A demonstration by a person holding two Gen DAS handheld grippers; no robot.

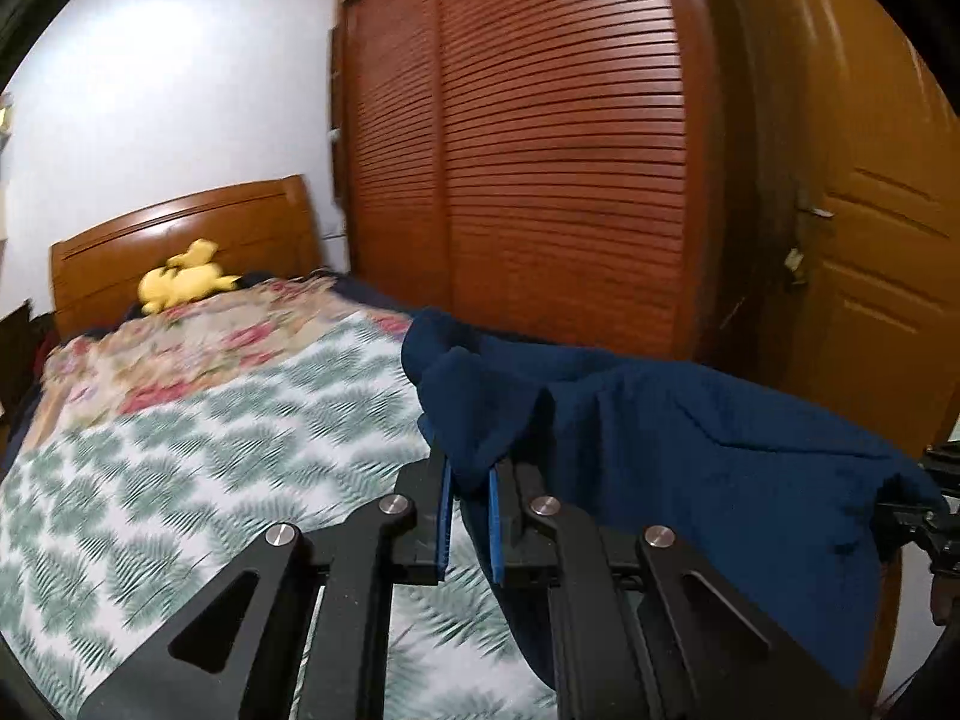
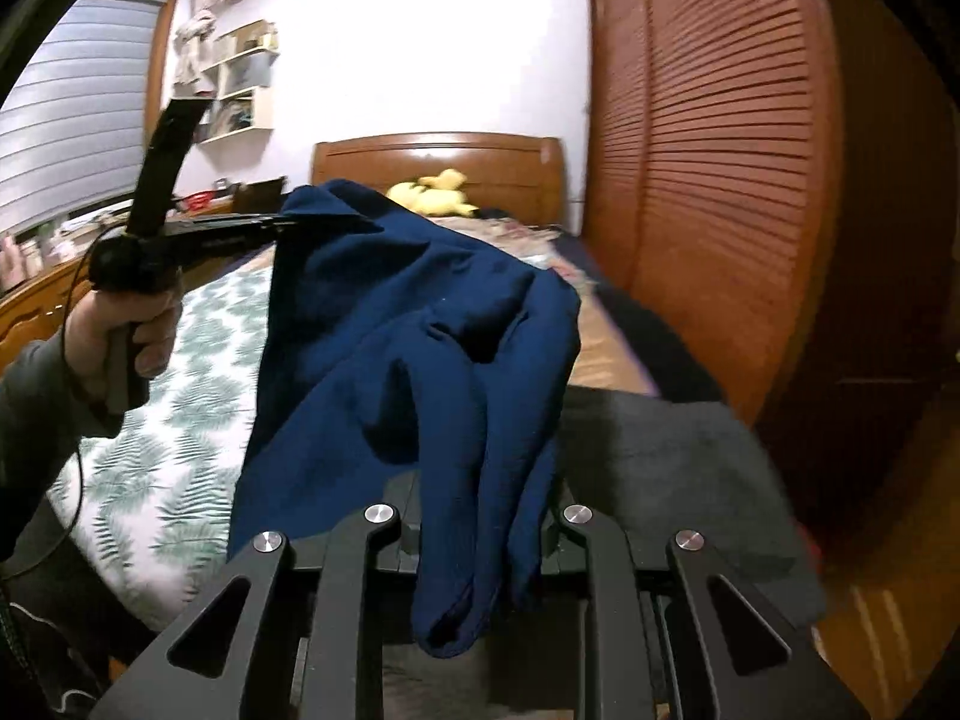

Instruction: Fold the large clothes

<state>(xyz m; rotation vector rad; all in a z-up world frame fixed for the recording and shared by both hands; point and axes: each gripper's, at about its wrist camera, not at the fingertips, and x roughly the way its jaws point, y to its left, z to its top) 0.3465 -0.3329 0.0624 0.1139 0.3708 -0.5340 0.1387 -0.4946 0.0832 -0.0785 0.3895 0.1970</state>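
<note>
I'm holding the navy garment [image 1: 690,450] off the bed [image 1: 180,450], left tool [image 1: 469,498] and right tool [image 2: 474,531] each pinching an edge; thin bites risk slipping.

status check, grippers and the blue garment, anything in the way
Left gripper shut on blue garment. Right gripper shut on it too. Garment hangs between them above the bed. Dark cloth lies below.
</note>
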